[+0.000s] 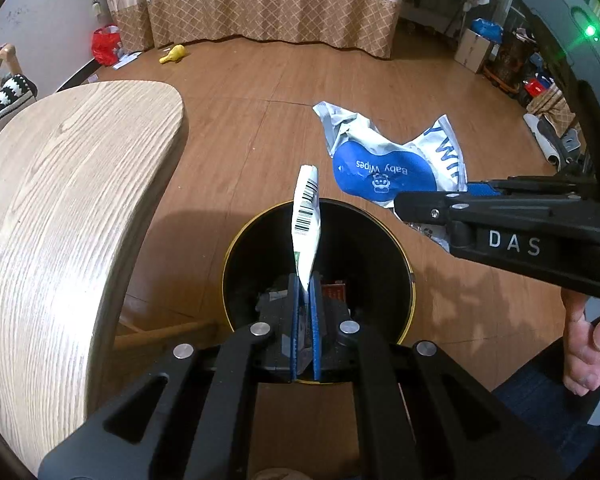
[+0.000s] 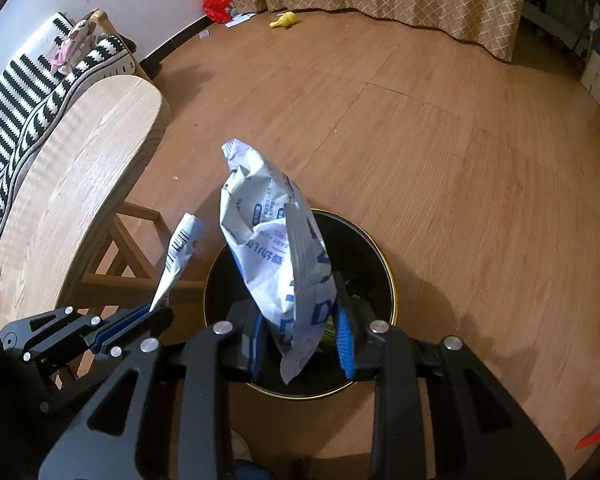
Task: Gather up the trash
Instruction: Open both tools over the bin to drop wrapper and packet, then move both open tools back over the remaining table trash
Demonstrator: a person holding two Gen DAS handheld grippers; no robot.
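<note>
Black bin [image 1: 400, 264] on open wood floor [image 1: 260, 128], desk [image 1: 60, 200] edge close beside its rim. Left gripper [image 1: 305, 292] fingers pinched shut on barcode wrapper [image 1: 306, 216] above bin mouth. Right gripper [image 2: 300, 332] fingers clamp baby-wipes pack [image 2: 272, 248] over bin.

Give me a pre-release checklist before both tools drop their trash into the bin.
1. Left tool shut on the barcode wrapper: ok.
2. Right tool shut on the baby wipes pack: ok.
3. Wrapper over the black bin opening: ok.
4. Wipes pack fully over the opening: cannot tell; its upper end leans past the far rim.
5. Room left in bin: ok, only some litter at the bottom.
</note>
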